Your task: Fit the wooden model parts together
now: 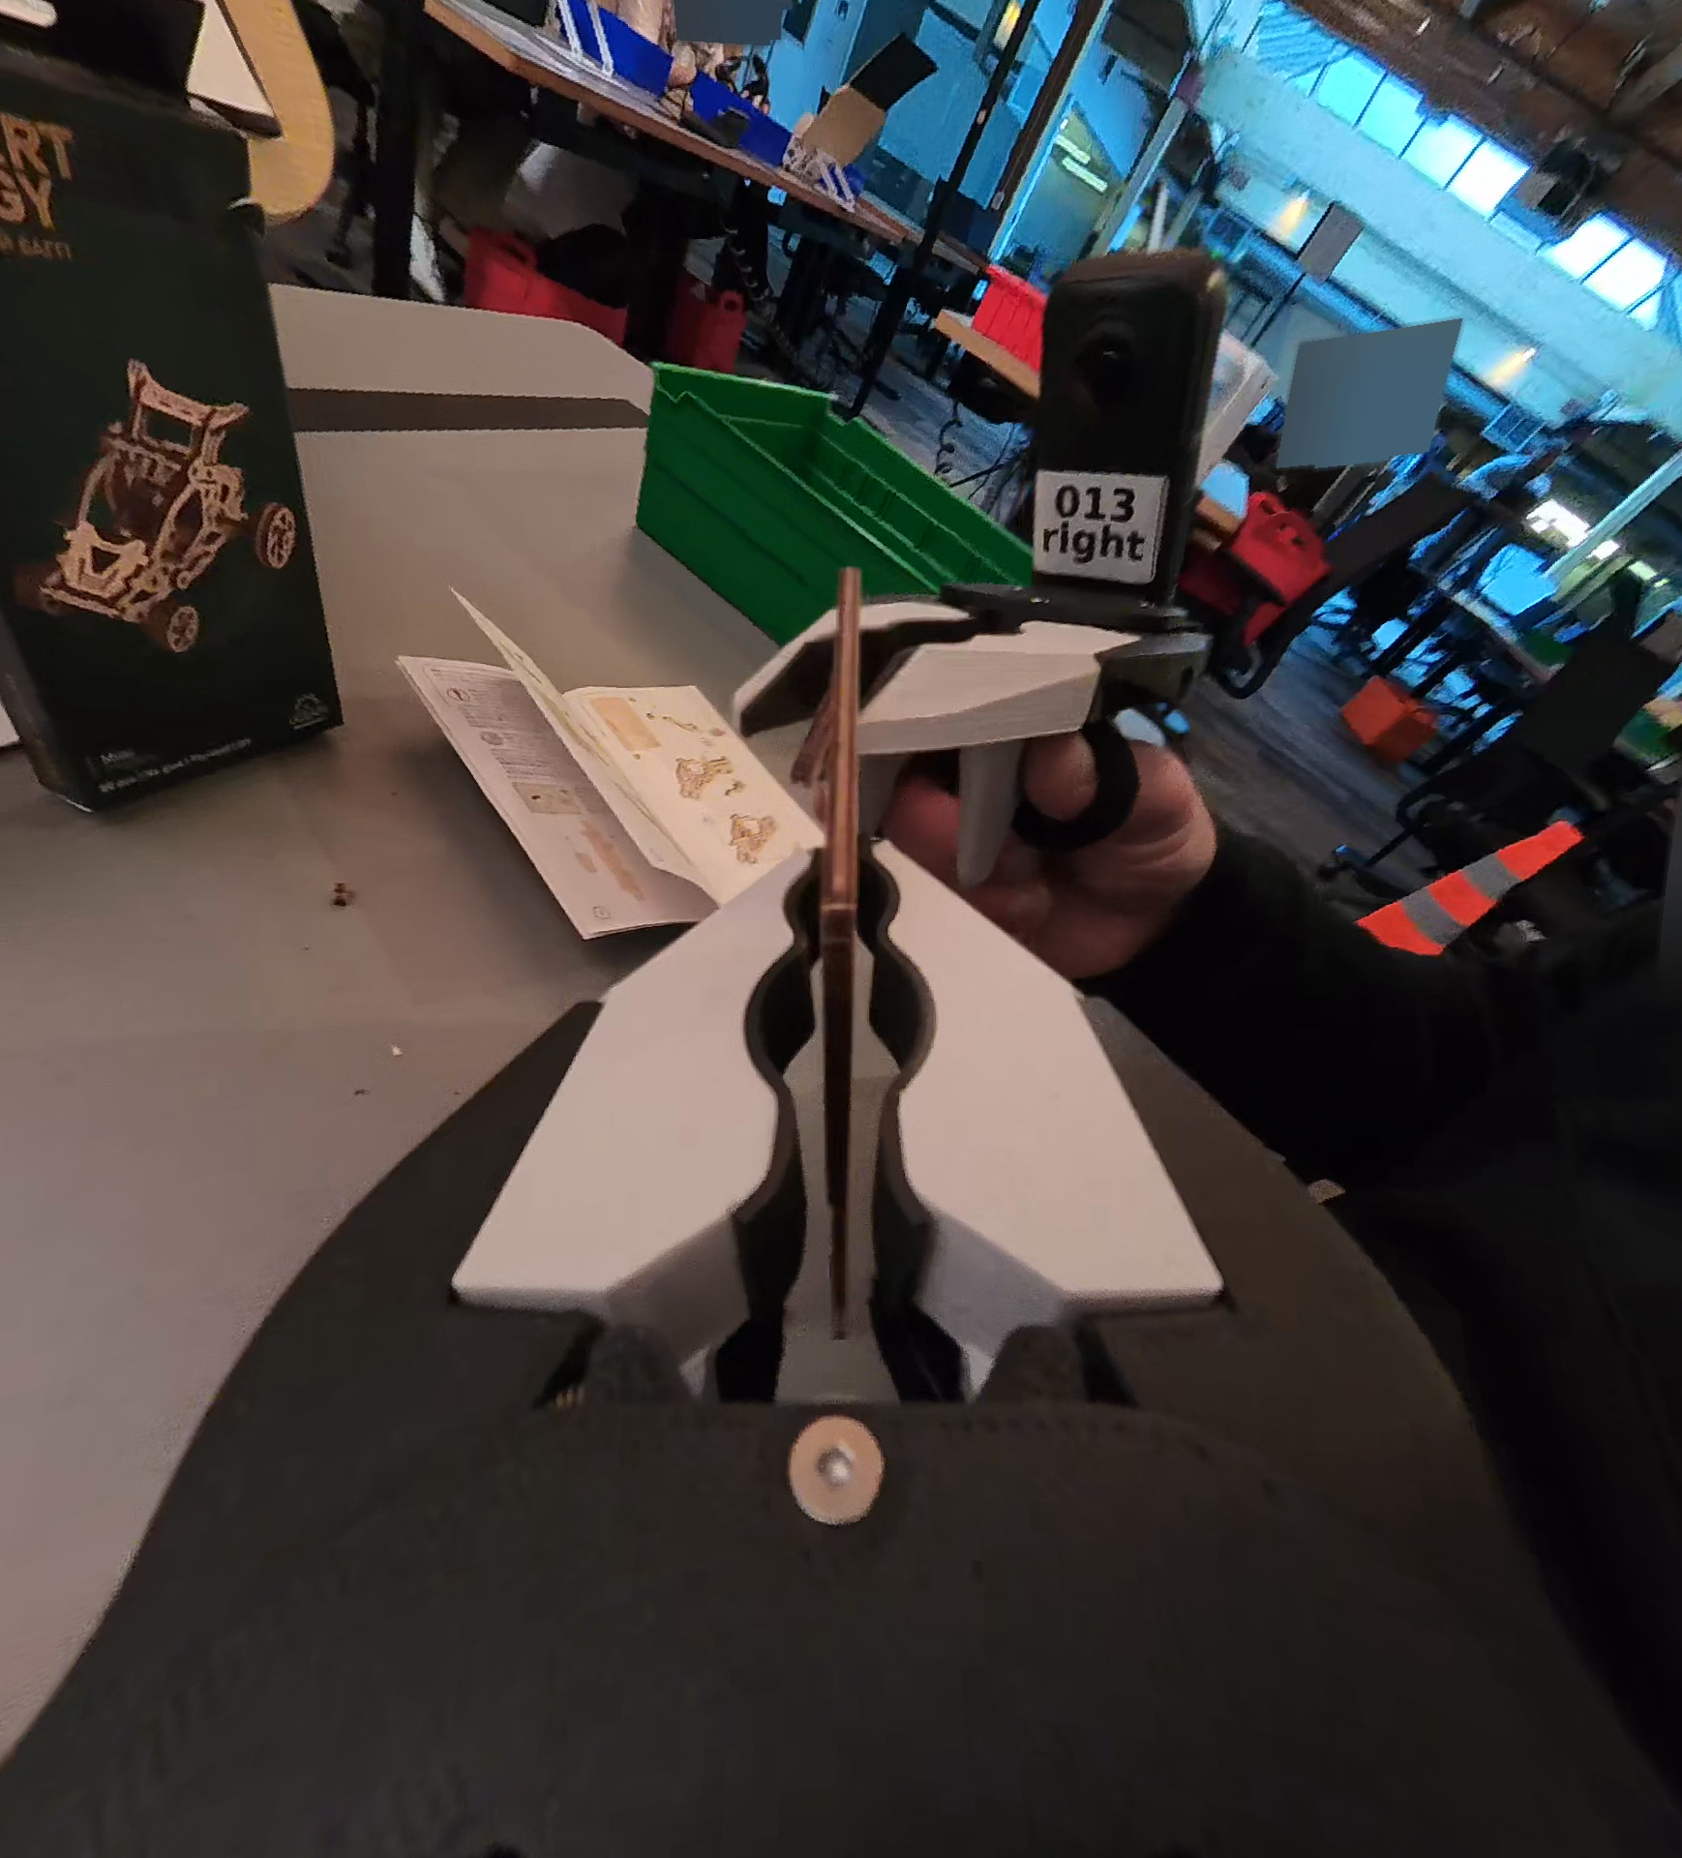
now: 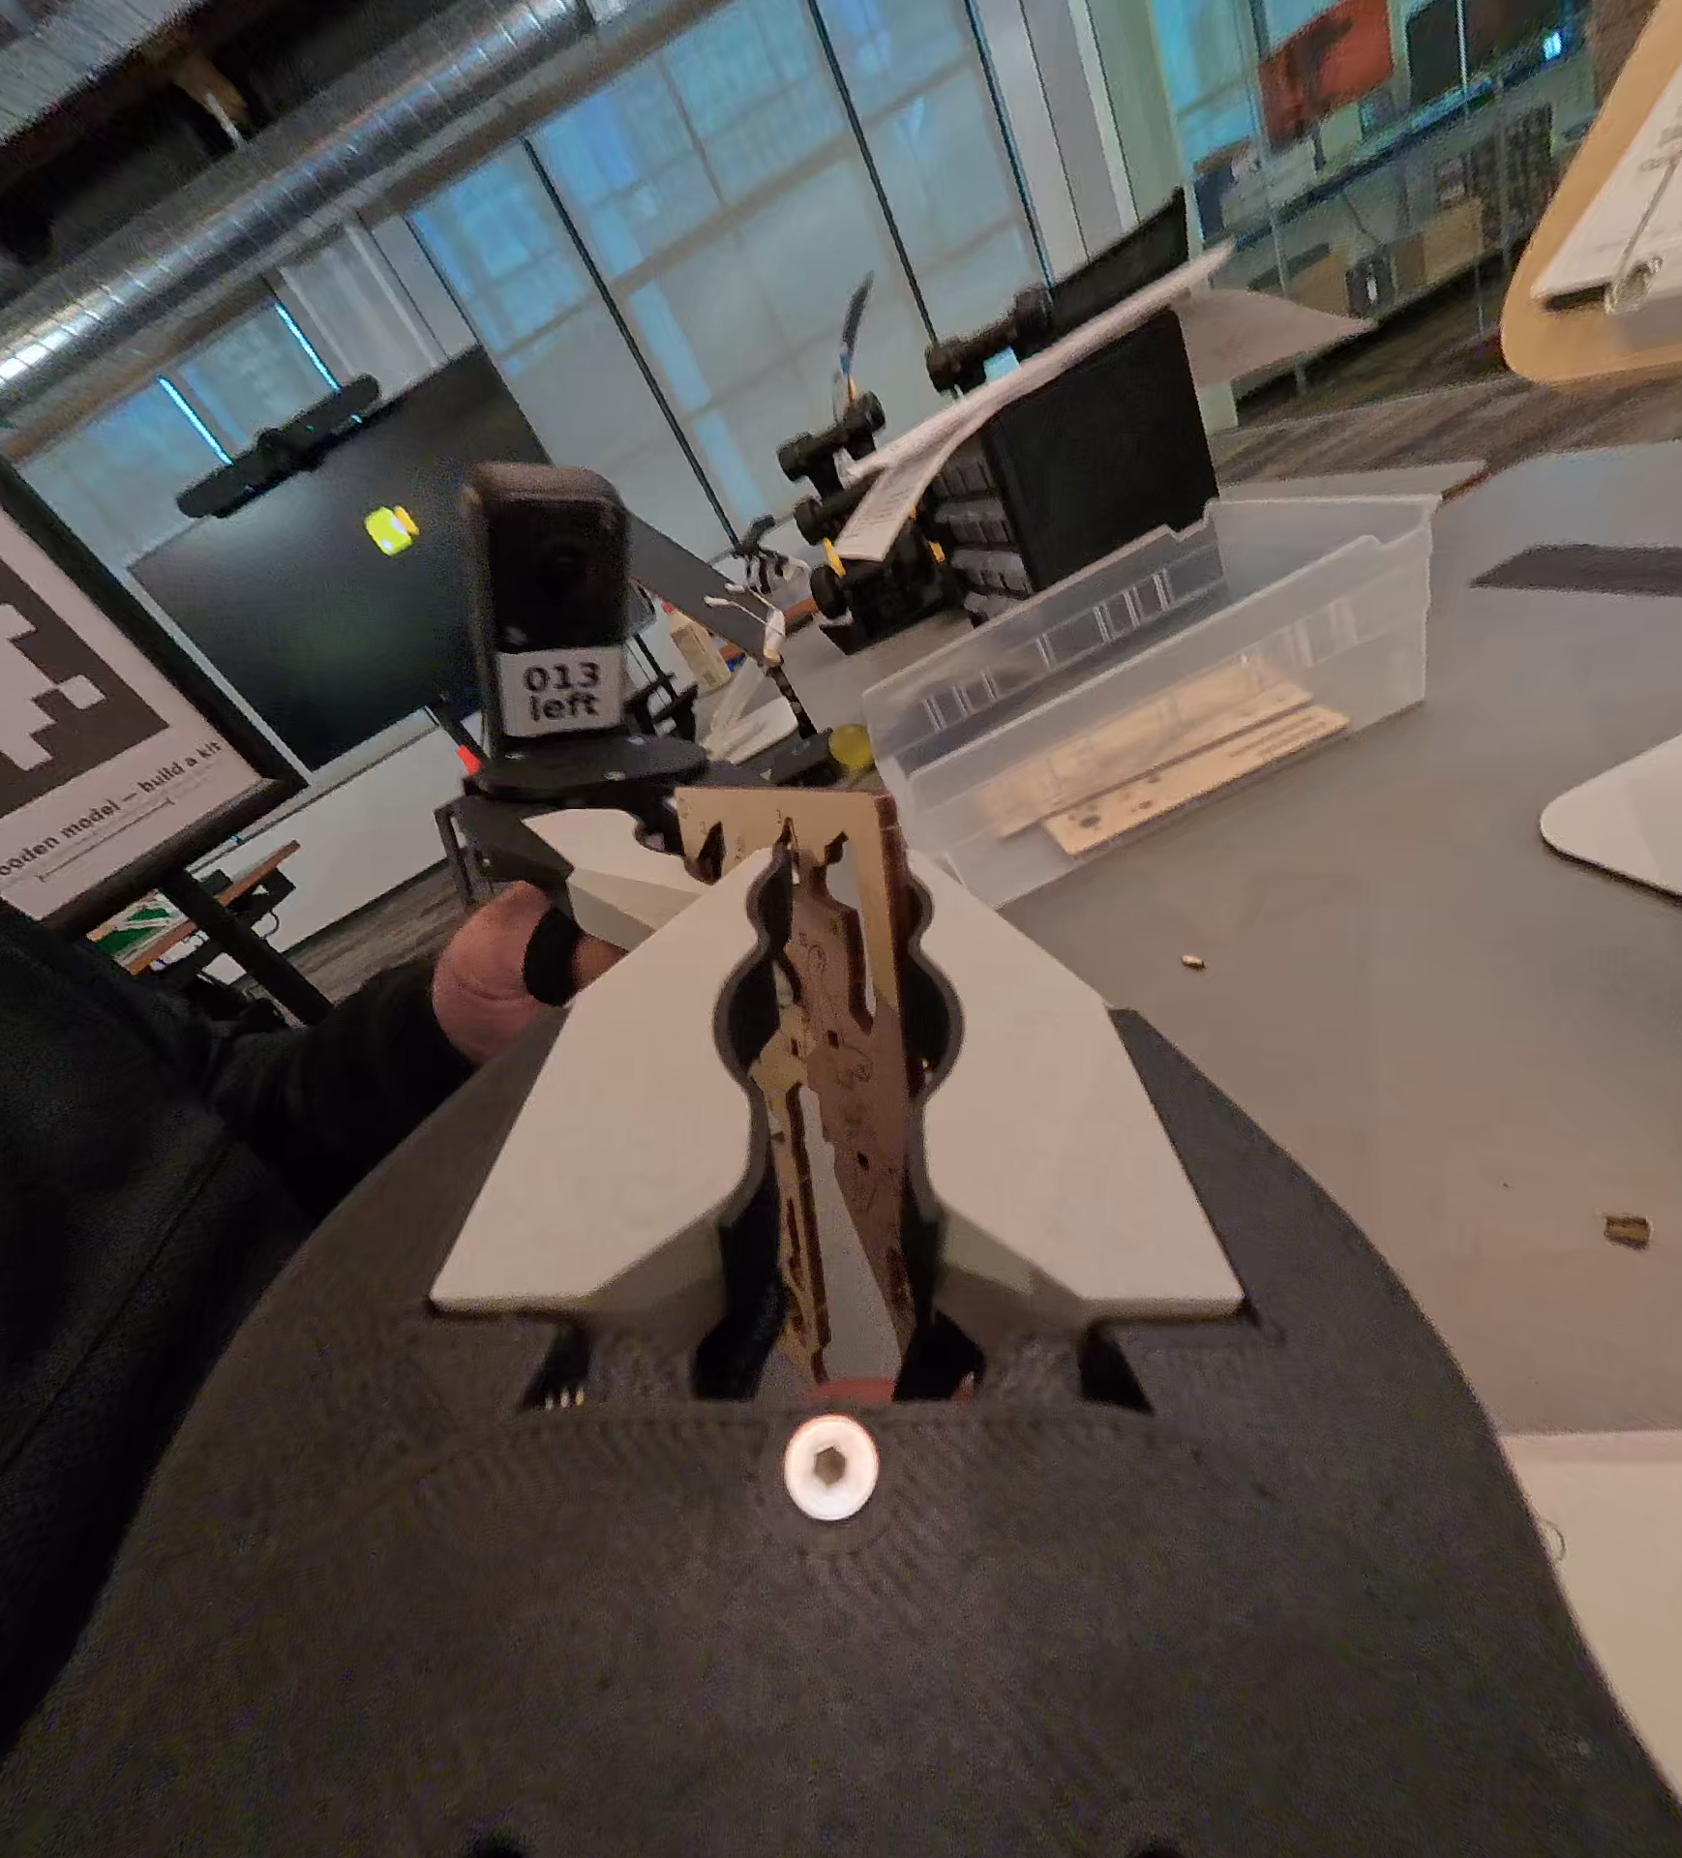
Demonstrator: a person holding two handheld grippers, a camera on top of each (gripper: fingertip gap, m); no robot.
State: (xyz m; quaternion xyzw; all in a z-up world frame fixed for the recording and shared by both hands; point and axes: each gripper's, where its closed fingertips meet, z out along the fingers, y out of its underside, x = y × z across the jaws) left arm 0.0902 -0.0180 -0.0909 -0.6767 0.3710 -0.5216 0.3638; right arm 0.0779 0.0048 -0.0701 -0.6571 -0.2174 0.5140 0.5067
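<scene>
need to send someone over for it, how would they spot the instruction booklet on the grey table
Start at the grey table and find the tall dark model box standing on it. Between that box and the green bin, the instruction booklet lies open. It is the only white paper there, its pages fanned up.

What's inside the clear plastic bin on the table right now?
Flat pale wooden sheets lie on the floor of the clear bin. Its cloudy walls blur them, so their count stays unclear.
</scene>
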